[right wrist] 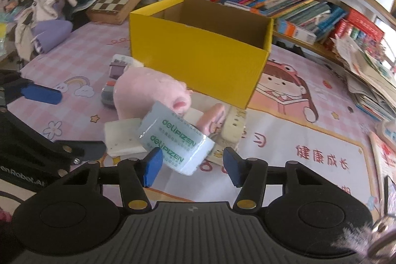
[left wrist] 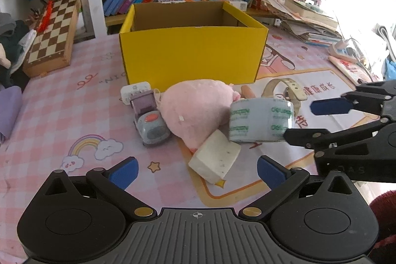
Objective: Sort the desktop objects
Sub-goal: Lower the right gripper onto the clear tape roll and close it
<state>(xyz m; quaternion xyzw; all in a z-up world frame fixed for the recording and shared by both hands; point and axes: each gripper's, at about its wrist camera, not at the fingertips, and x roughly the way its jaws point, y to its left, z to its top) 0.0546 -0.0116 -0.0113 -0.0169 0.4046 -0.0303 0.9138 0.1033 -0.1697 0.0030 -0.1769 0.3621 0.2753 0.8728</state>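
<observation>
Our right gripper [right wrist: 191,168] sits half-closed around the tape roll [right wrist: 173,142] — not clearly clamped; yellow box [right wrist: 198,53] lies beyond, left gripper [left wrist: 196,171] apart.

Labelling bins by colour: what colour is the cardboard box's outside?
Bright yellow box, plain brown inside; clearest in the left wrist view.

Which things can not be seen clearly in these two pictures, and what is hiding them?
- Yellow box floor: left wrist view, its front wall hides it.
- Toy truck: right wrist view, mostly behind the pink plush.
- Watch: left wrist view, partly behind the tape roll.
- Book titles: both views, too small.
</observation>
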